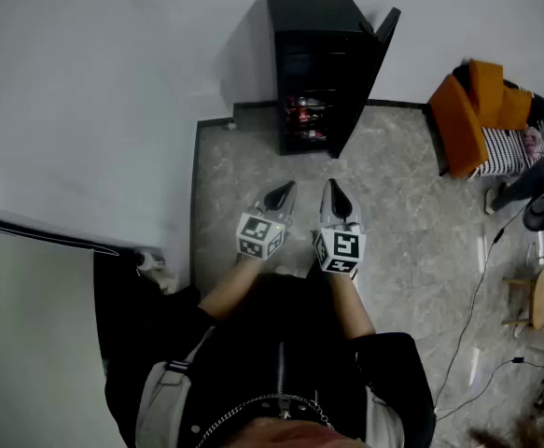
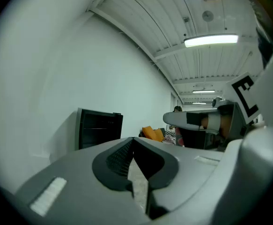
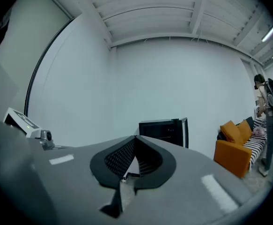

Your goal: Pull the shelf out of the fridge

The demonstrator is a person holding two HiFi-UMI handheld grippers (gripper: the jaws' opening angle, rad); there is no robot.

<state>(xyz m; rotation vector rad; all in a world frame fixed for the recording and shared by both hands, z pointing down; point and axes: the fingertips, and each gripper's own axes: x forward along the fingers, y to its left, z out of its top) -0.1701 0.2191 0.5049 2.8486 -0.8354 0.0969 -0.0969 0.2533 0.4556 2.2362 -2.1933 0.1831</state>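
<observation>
Black jacket (image 1: 281, 381) with a zip fills the bottom of the head view, both forearms reaching forward from it. Left tool (image 1: 285, 192) and right tool (image 1: 333, 194) held side by side, near each other, roughly level, tips aimed at the fridge (image 1: 313, 73). Left gripper view: left tool (image 2: 132, 142) clenched, tips meeting, nothing between them. Right gripper view: right tool (image 3: 135, 138) also clenched and empty.

Fridge is black, stands on the floor (image 1: 393, 203) against the white wall, well apart from both tools. Its door (image 1: 383, 35) is swung open to the right. Shelf (image 1: 309, 124) sits inside the fridge, low down, with red-labelled items on it; can't tell what they are. Fridge also shows ahead in both gripper views (image 2: 99, 128) (image 3: 163, 130).

Orange chair (image 1: 472, 110) off to the right by the wall, striped cloth beside it. Cable (image 1: 477, 297) trails over the floor on the right. Another person (image 3: 267, 121) stands past the chair.
</observation>
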